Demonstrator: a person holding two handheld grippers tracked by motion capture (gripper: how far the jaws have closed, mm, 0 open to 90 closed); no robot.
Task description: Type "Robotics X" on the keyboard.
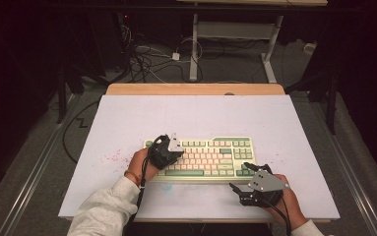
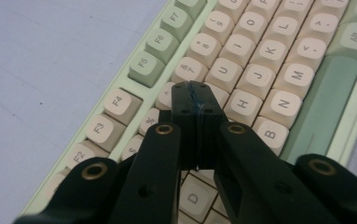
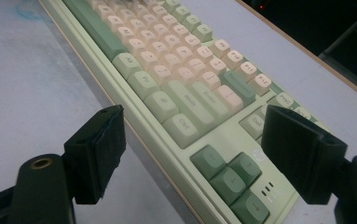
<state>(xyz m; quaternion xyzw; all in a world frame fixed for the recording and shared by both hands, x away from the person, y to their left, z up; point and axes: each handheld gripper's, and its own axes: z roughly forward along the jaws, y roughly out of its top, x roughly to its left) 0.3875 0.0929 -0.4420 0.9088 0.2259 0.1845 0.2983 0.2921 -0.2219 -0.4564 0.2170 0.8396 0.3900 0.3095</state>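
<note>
Nearest me, my right gripper (image 1: pixel 239 192) rests on the white table (image 1: pixel 127 123), jaws spread wide, just off the keyboard's (image 1: pixel 210 157) front right corner. My left gripper (image 2: pixel 195 100), jaws pressed together, empty, pokes the keys near 6 and 7. I judge the keyboard rigid, light, its keycaps easily dislodged; grip the side edges, nothing obstructing.
</note>
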